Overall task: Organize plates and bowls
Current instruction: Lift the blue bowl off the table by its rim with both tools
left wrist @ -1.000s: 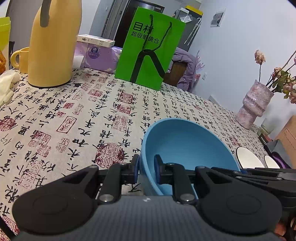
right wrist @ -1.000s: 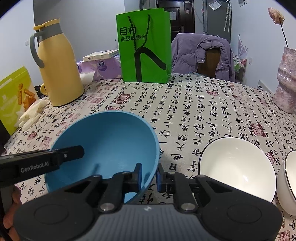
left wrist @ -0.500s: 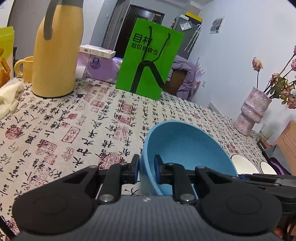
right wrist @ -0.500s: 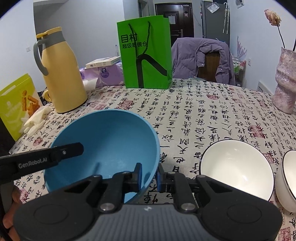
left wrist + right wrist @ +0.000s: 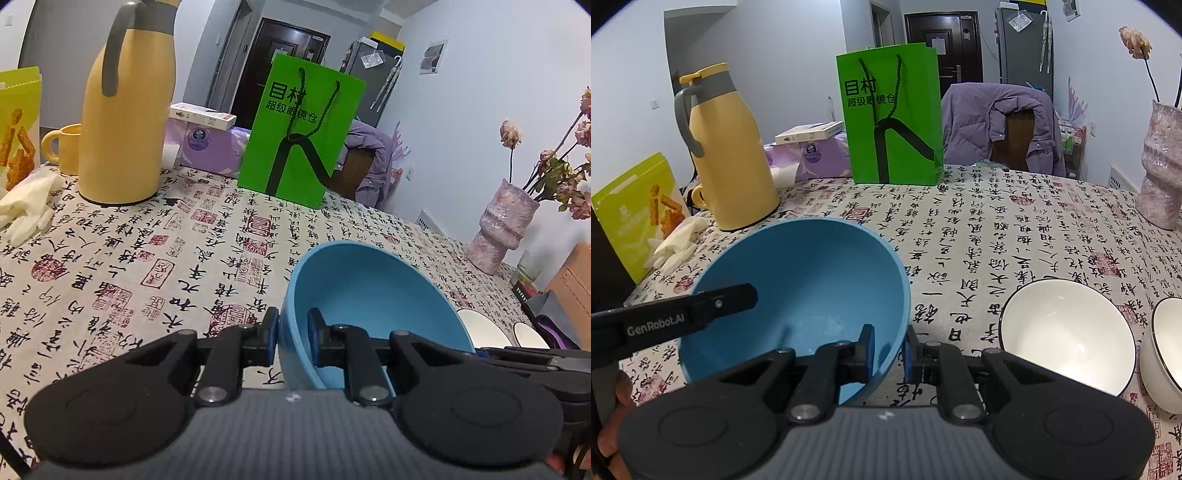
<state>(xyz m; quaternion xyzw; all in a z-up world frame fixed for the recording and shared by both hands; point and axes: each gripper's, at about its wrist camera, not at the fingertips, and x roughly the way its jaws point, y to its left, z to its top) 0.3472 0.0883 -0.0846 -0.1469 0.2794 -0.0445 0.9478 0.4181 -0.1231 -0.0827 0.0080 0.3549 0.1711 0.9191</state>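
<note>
Gripping opposite sides of 1 round, matte blue plastic bowl (image 5: 812, 280), both claws are clamped narrow on its rim. The left claw (image 5: 291, 332) pinches the bowl's left wall, 1 pad outside and 1 inside. The right claw (image 5: 888, 349) pinches the right wall the same way. In the right wrist view the bowl is tilted, its opening turned toward the camera, over the near left part of the bench (image 5: 1015, 229), which wears a cream cloth printed with black calligraphy and red seals (whether the bowl's underside touches the cloth cannot be told).

Just right of the blue bowl, near the bench's front edge, sits a white ceramic bowl with a thin dark rim (image 5: 1067, 332), upright and empty. A second white bowl of the same kind (image 5: 1165, 350) stands just beside it at the right, partly cut off by the frame.

Toward the far left corner stand a tall yellow thermos jug with a grey handle (image 5: 727, 147), a yellow mug (image 5: 64, 147) behind it, a yellow-green snack pouch (image 5: 635, 214) and some crumpled white gloves (image 5: 677, 242). A bright green paper gift bag (image 5: 892, 114) stands at the far edge, and a mottled pink vase of dried flowers (image 5: 1161, 170) at the right edge.
</note>
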